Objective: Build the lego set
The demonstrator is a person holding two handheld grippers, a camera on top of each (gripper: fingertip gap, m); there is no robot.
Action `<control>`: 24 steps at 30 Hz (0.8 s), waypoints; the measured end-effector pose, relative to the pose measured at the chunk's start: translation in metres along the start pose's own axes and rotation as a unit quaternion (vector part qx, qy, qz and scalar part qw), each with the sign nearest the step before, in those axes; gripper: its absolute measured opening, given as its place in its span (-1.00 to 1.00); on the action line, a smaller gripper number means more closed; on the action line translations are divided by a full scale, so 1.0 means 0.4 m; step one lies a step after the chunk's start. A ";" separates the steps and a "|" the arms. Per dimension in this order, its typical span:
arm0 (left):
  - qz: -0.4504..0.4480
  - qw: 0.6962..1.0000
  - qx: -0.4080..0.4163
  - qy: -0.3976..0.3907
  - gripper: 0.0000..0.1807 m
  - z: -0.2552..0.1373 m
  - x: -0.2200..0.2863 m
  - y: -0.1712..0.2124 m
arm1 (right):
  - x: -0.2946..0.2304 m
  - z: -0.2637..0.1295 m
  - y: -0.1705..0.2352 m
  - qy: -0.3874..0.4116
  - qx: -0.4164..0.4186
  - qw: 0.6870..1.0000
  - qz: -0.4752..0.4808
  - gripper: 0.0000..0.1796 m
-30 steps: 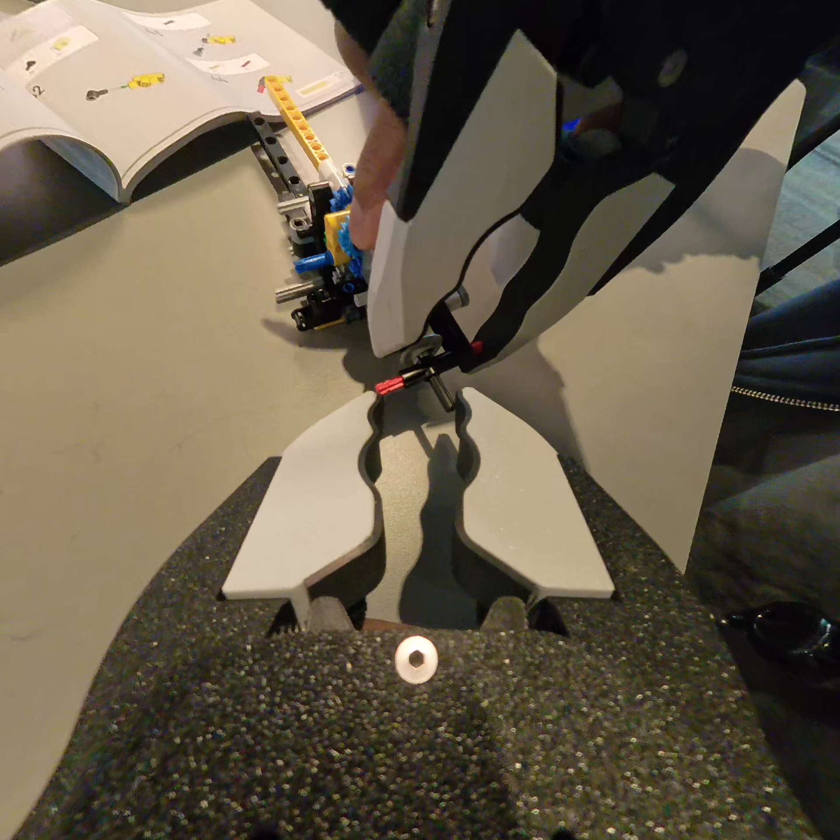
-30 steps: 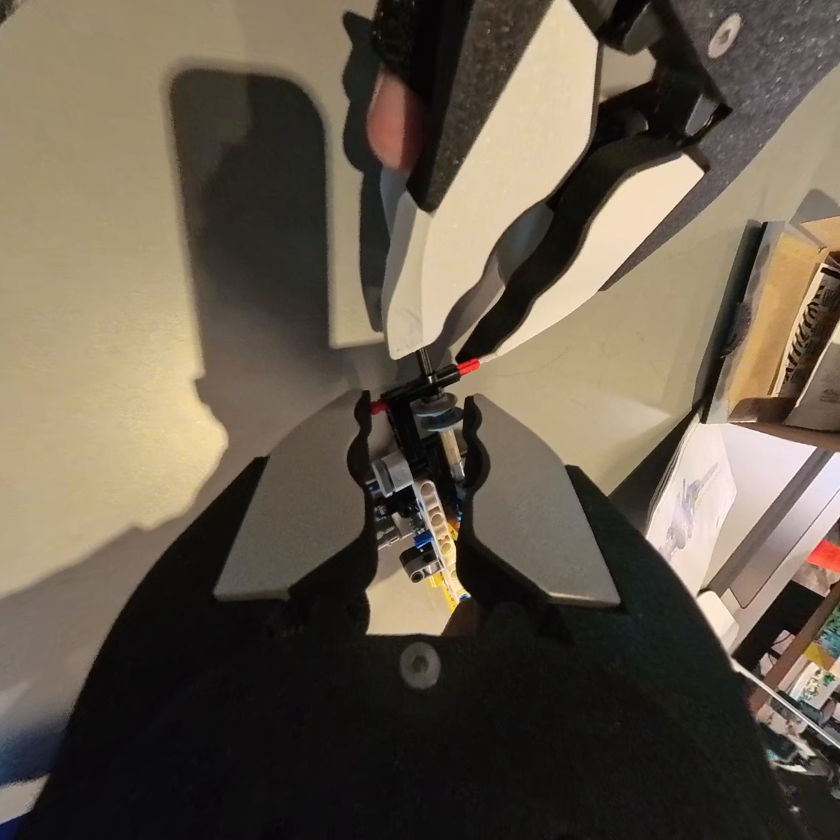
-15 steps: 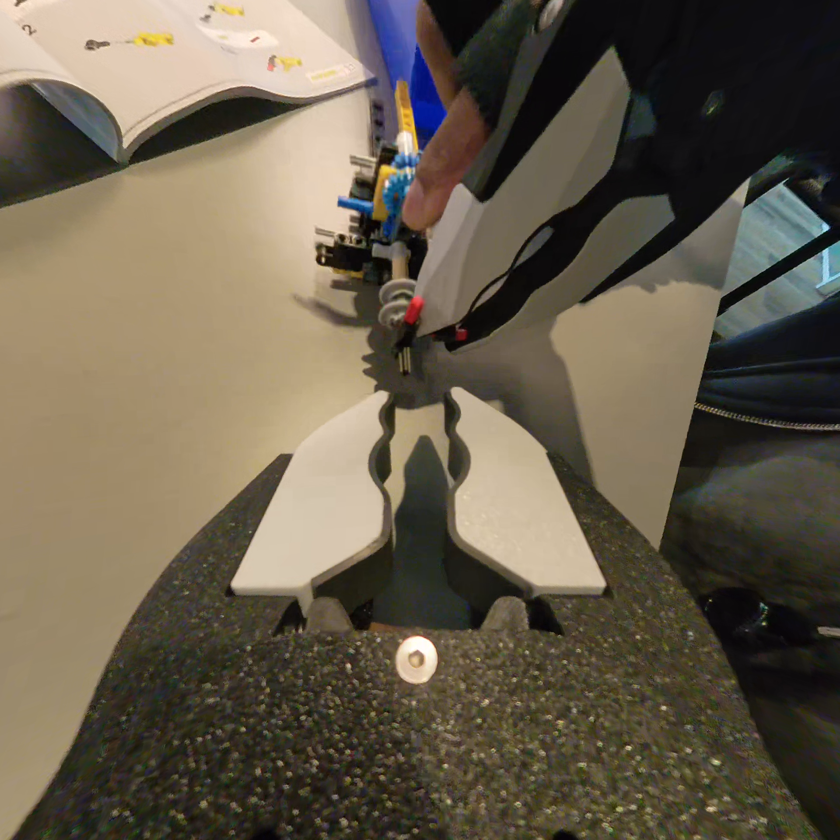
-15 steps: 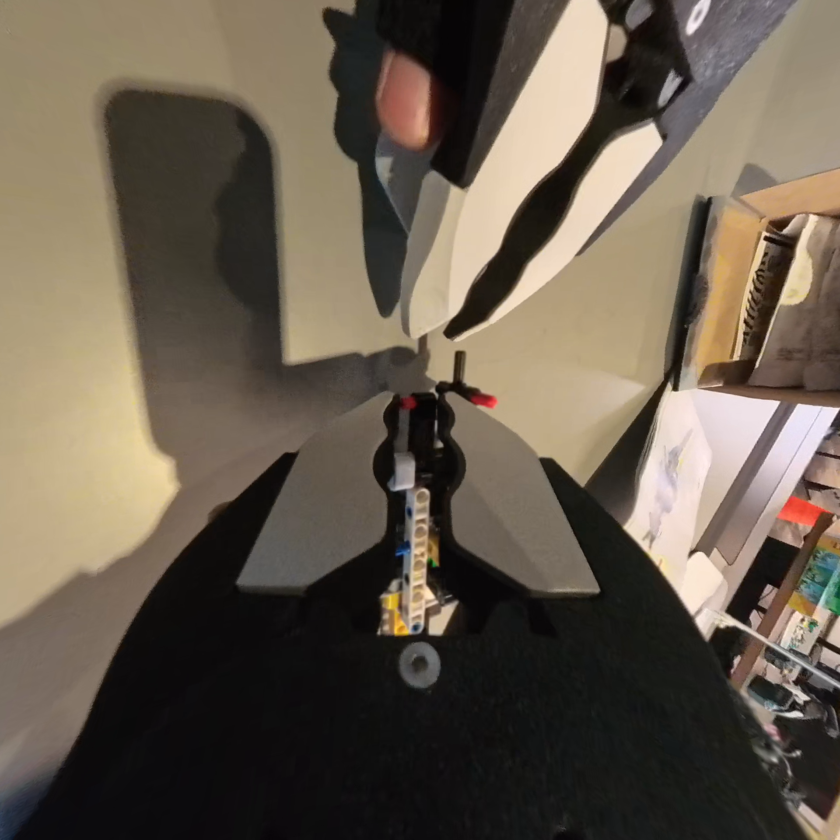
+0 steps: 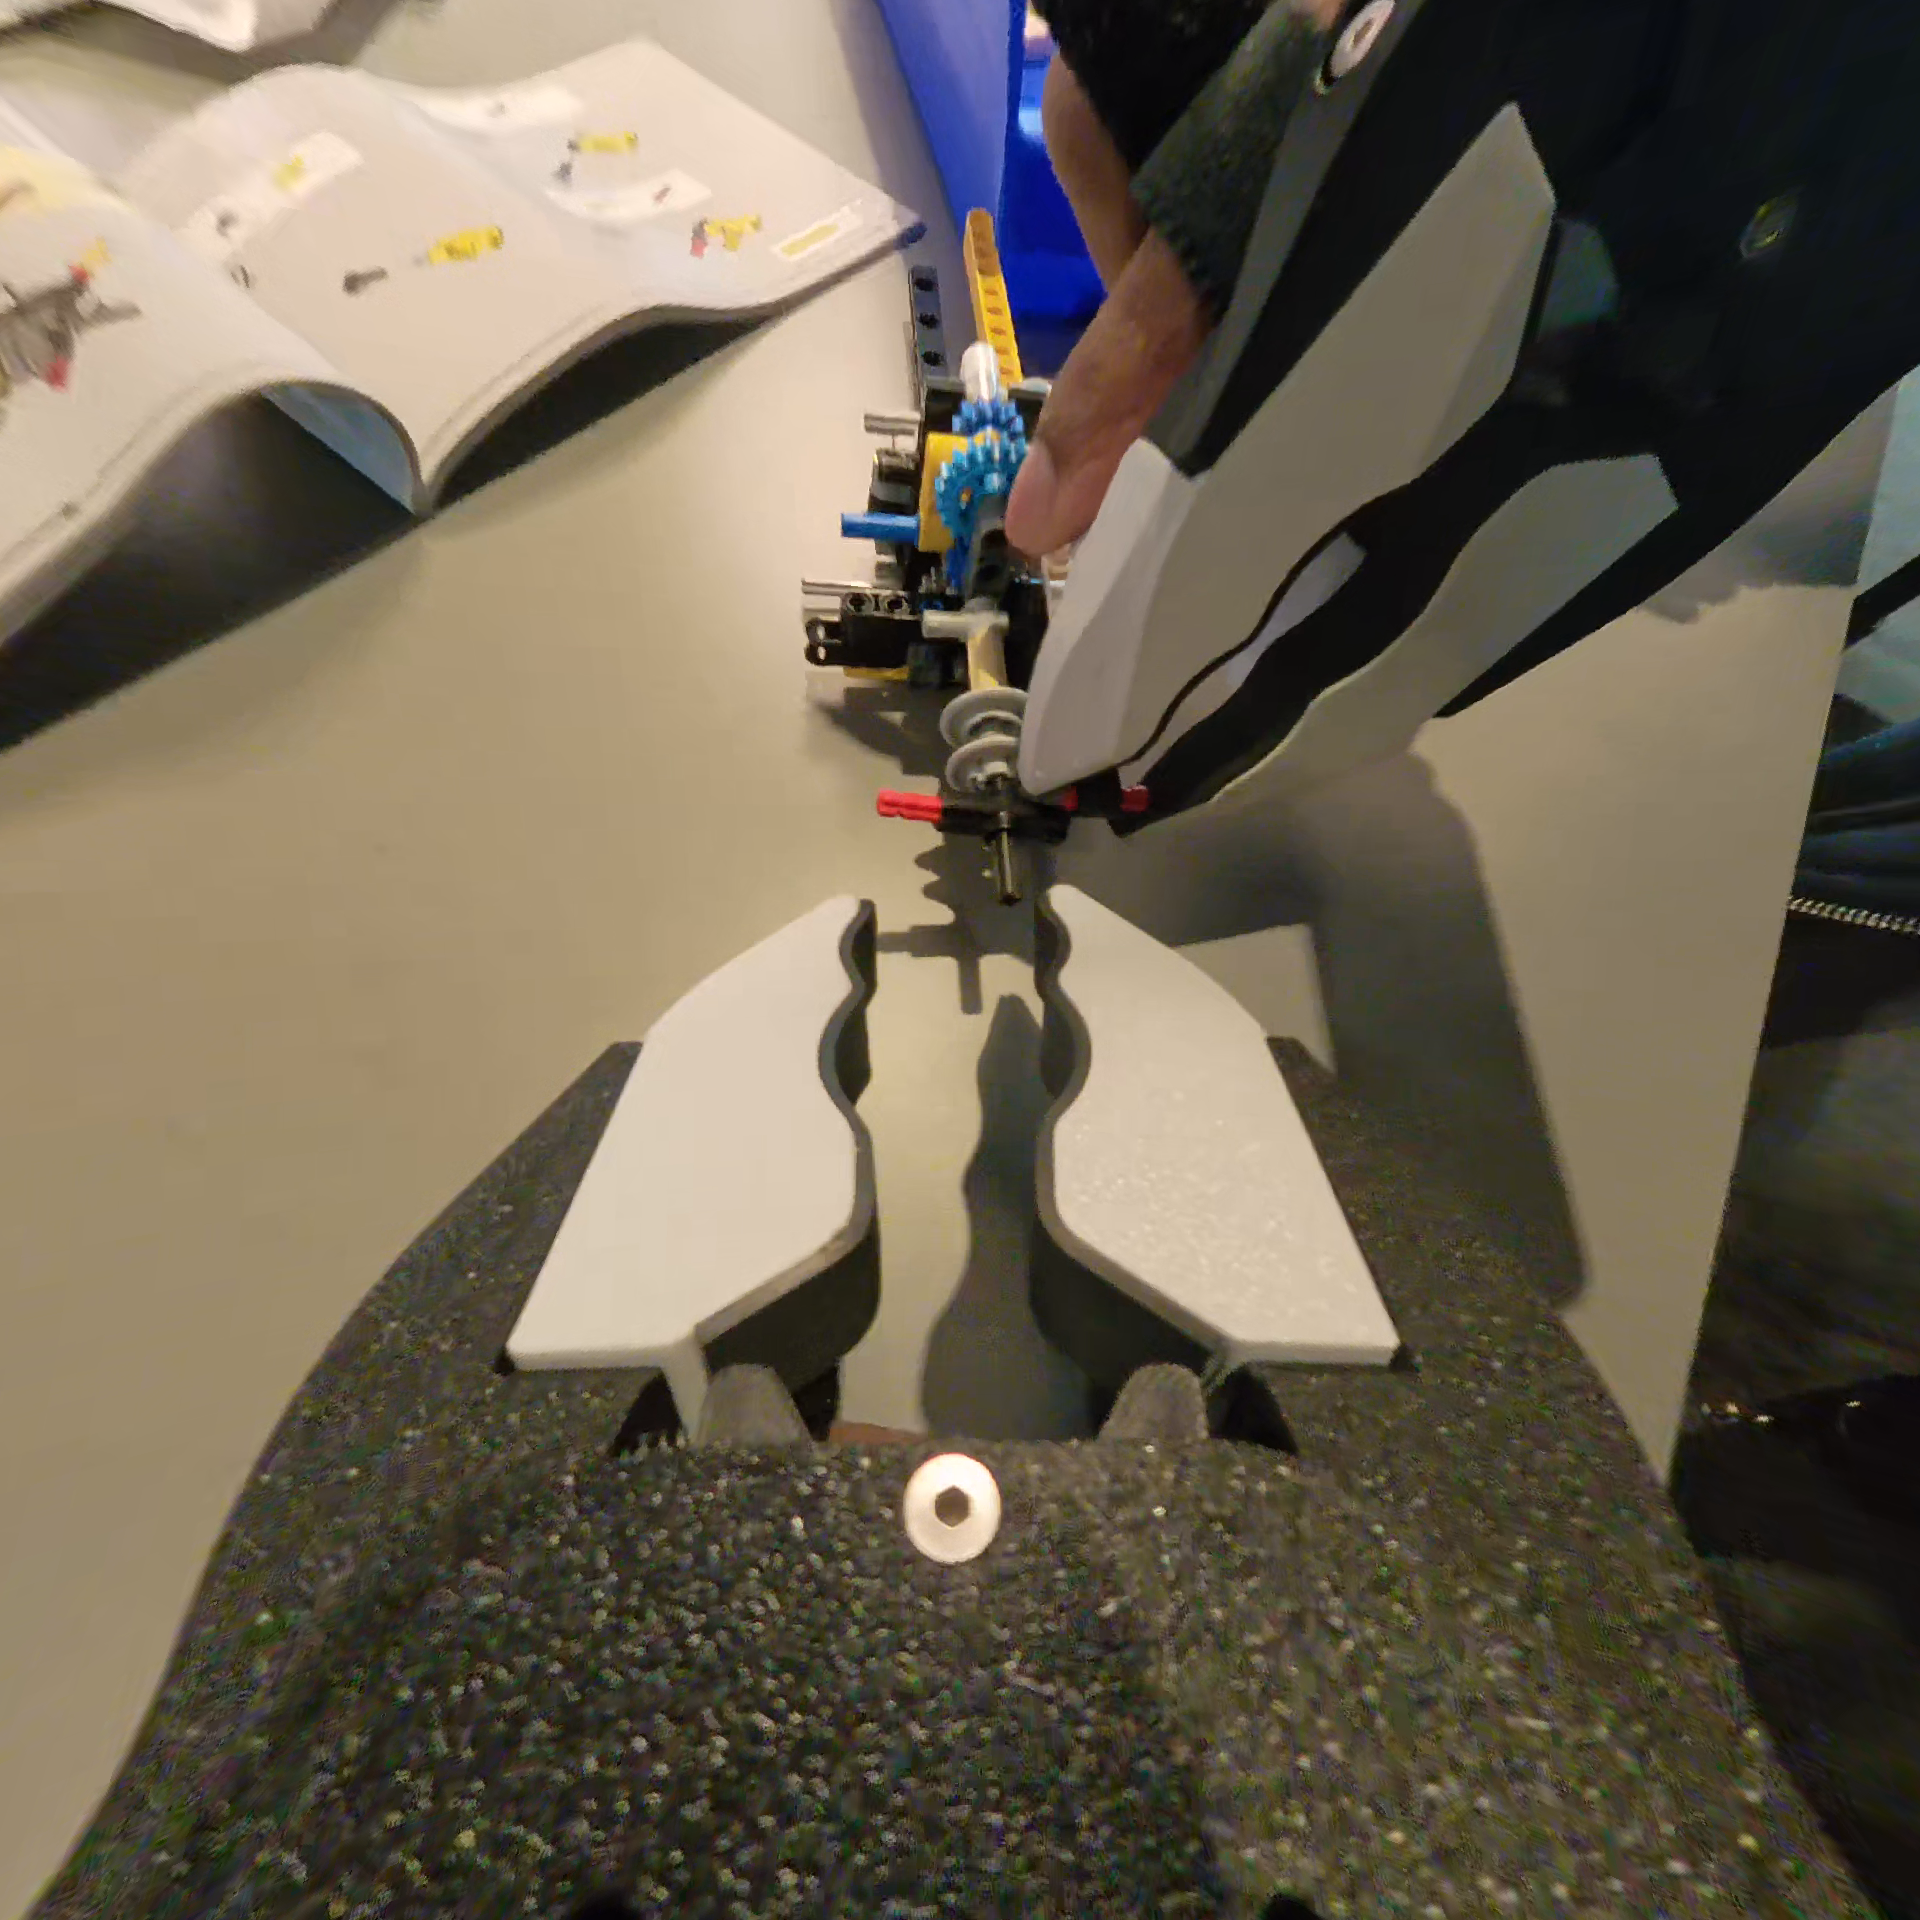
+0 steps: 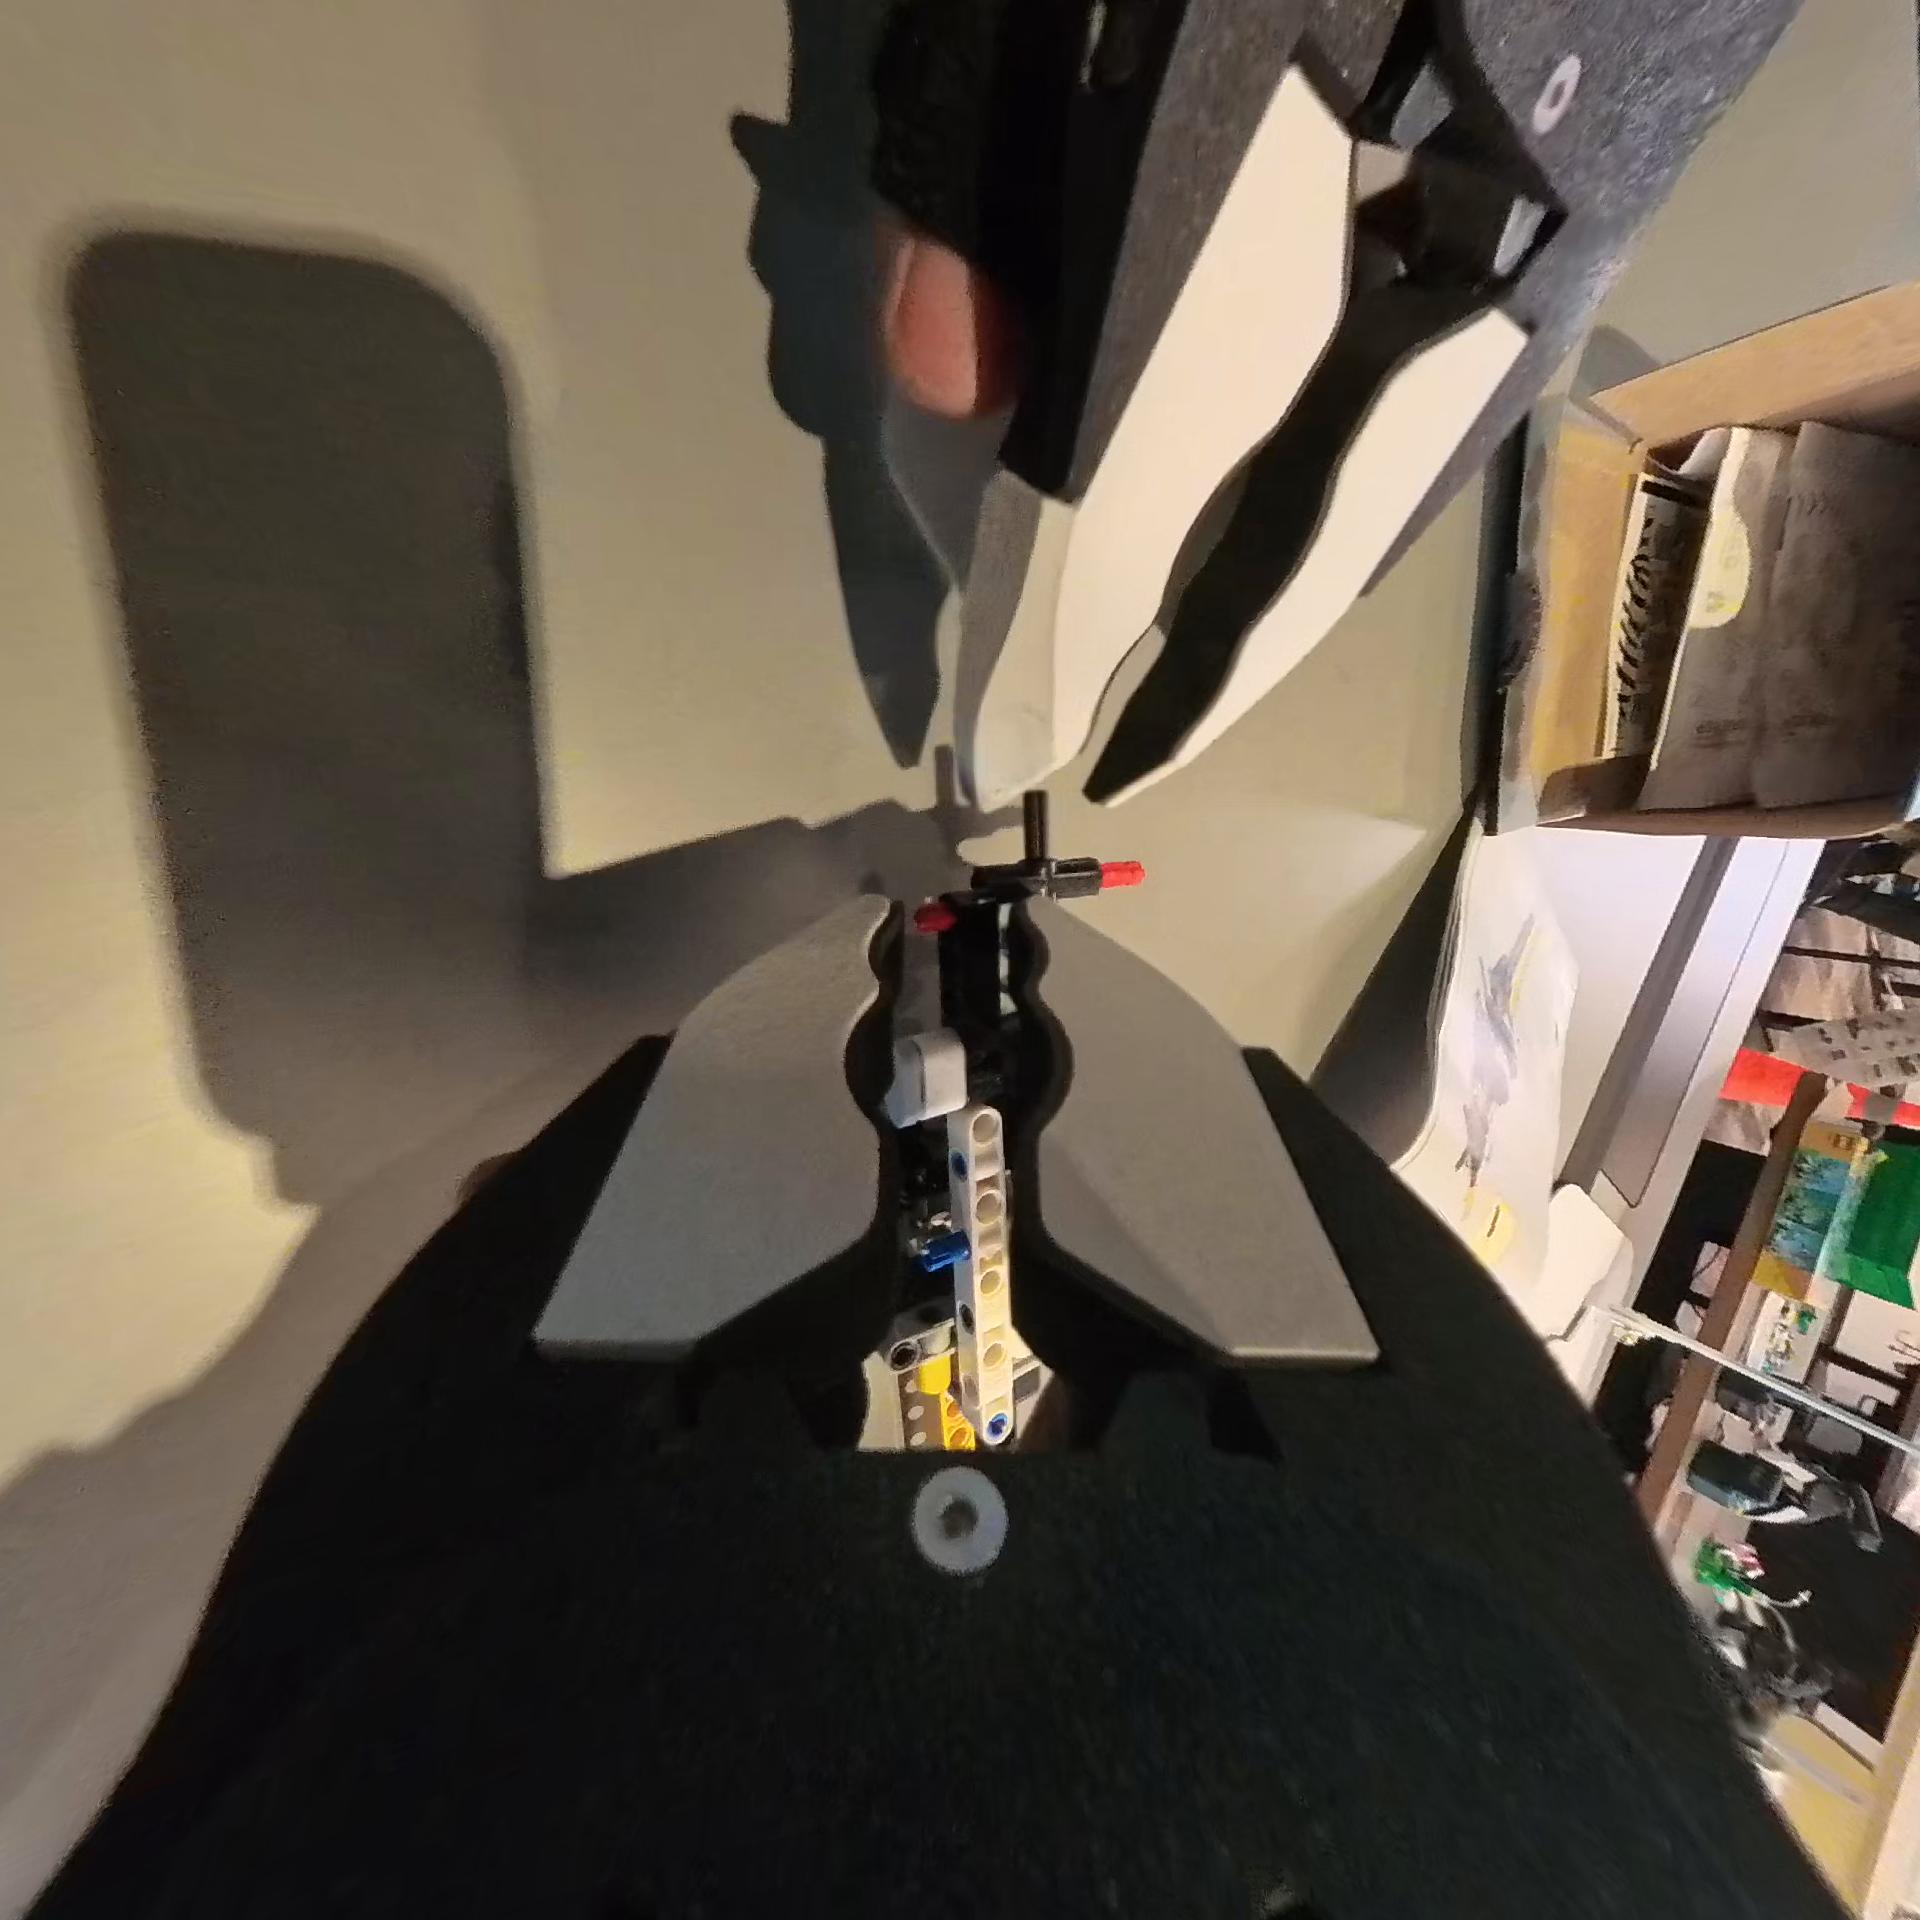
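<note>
My right gripper (image 6: 961, 925) is shut on a partly built lego model (image 6: 977, 1174) with white, black, yellow and blue parts. A black cross piece with red pins (image 6: 1039, 868) sticks out past its fingertips. In the left wrist view the right gripper (image 5: 1081, 800) comes in from the upper right and holds the model (image 5: 956, 520) low over the grey table (image 5: 312, 935), with the cross piece (image 5: 997, 816) at the near end. My left gripper (image 5: 956, 914) is open and empty, its tips just short of the cross piece's black axle. It shows from above in the right wrist view (image 6: 1039, 790).
An open instruction booklet (image 5: 416, 291) lies at the far left of the table. A blue bin (image 5: 997, 156) stands behind the model. A person's leg (image 5: 1849, 935) is at the table's right edge. Shelves with boxes (image 6: 1714, 623) show at the right. Only a small space, under 4 cm, lies between the two pairs of fingers.
My left gripper has let go of the black cross piece and drawn back a little. The piece stays on the end of the model, which the right gripper has turned and tilted.
</note>
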State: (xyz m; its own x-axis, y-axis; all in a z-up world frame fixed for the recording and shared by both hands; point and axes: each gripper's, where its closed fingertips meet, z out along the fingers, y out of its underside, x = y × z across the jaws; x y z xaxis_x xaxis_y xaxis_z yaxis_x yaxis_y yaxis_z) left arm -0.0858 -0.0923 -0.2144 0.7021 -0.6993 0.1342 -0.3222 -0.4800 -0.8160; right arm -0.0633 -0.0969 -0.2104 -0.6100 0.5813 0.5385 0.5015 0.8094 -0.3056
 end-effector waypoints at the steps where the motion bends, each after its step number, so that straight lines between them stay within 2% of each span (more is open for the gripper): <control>1: 0.004 1.000 0.006 0.002 -0.68 -0.002 -0.005 -0.004 | 0.000 -0.001 0.001 0.004 -0.001 1.000 0.000 -0.79; 6: -0.067 0.995 -0.003 0.070 -0.66 -0.008 -0.020 -0.007 | 0.002 -0.011 0.004 0.032 -0.002 0.999 0.012 -0.76; 14: -0.201 0.962 0.000 0.186 -0.66 -0.013 -0.036 -0.034 | 0.025 -0.021 0.005 0.085 0.010 0.995 0.058 -0.74; 24: -0.305 0.918 -0.021 0.251 -0.71 0.011 -0.020 -0.045 | 0.032 -0.003 0.021 0.087 0.011 0.994 0.066 -0.72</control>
State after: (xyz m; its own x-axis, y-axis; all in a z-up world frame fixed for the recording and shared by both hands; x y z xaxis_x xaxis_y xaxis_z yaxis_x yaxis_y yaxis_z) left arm -0.0829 -0.0757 -0.2034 0.3819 -0.4449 0.8101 0.0015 -0.8762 -0.4819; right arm -0.0663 -0.0828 -0.2050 -0.4237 0.6616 0.6186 0.5553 0.7293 -0.3996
